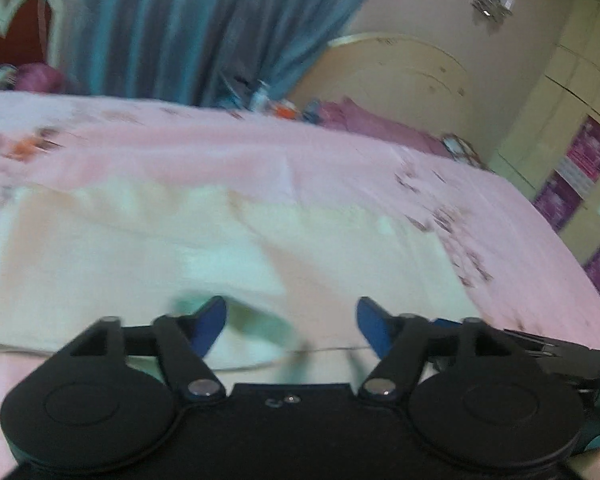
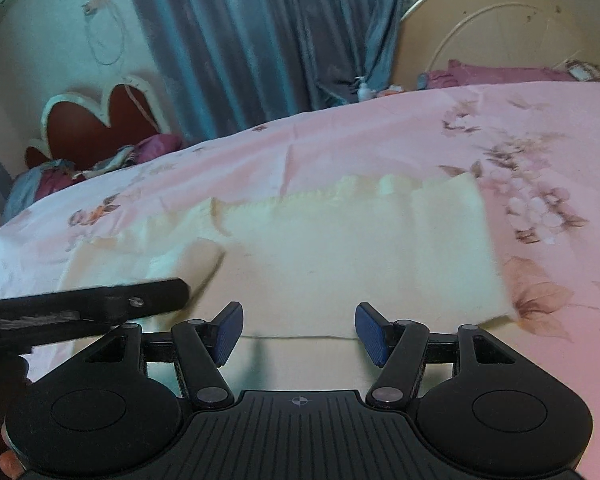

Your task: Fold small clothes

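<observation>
A cream small garment (image 1: 140, 248) lies spread flat on the pink floral bedsheet (image 1: 220, 148). My left gripper (image 1: 292, 324) hovers over its near edge, blue pads wide apart with only cloth below them; the view is blurred. In the right wrist view the same garment (image 2: 340, 248) shows a frilled far edge and a folded flap at its left. My right gripper (image 2: 299, 332) is open above the garment's near hem, nothing pinched. The left gripper's black body (image 2: 100, 304) reaches in from the left there.
Blue-grey curtains (image 2: 260, 40) hang behind the bed. A cream round headboard (image 1: 400, 76) and purple pillows (image 1: 372, 124) sit at the far right, a wardrobe (image 1: 572, 120) beyond. A red heart-shaped headboard (image 2: 100, 120) and bundled clothes (image 2: 60, 176) lie far left. A bottle (image 2: 364, 90) stands beyond the bed.
</observation>
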Tool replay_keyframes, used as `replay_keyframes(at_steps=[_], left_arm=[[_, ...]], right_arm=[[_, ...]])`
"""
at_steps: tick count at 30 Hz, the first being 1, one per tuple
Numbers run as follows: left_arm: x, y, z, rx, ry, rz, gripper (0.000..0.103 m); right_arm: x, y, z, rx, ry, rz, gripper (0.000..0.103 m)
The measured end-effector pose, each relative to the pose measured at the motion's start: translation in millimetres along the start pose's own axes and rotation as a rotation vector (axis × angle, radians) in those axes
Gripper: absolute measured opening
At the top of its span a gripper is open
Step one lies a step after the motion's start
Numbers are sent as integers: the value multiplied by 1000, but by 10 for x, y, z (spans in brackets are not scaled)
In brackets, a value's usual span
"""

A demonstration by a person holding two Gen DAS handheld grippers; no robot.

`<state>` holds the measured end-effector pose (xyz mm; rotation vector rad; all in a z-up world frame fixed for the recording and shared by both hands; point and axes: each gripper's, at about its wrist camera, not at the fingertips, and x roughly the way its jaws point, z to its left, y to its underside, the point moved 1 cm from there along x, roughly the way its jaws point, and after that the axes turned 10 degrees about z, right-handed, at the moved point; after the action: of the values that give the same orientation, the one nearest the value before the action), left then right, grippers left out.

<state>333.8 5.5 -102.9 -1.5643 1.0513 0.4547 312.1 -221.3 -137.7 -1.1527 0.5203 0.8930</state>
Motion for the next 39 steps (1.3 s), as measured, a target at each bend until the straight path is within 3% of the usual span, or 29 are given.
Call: replay_keyframes(at_steps=[8, 13, 16, 18, 19, 24, 27, 32, 34, 39], left_arm=[[-286, 259, 452, -57, -199, -17, 73], [-234, 426, 615, -110, -264, 26, 72], [-169, 442, 641, -116, -301, 19, 71], [-125, 408, 647, -124, -323, 7, 71], [-120, 394, 657, -131, -330, 1, 71], [-94, 389, 732, -153, -350, -26, 72], [-89, 377, 748, -159, -359, -43, 69], [-93, 365, 761, -146, -340, -89, 35], [-89, 372, 708, -116, -323, -98, 14], [-86, 406, 580, -54, -348, -100, 9]], right_arm=[[273, 45, 581, -179, -60, 45, 62], [550, 82, 826, -286, 11, 60, 62], [612, 6, 839, -280, 40, 36, 61], [619, -59, 789, -251, 21, 39, 19], [591, -90, 742, -226, 18, 28, 8], [303, -261, 435, -133, 20, -49, 8], [151, -316, 125, -60, 27, -48, 8], [66, -291, -466, 95, 53, -7, 8], [62, -234, -650, 153, 51, 8, 8], [29, -147, -830, 193, 108, 10, 8]])
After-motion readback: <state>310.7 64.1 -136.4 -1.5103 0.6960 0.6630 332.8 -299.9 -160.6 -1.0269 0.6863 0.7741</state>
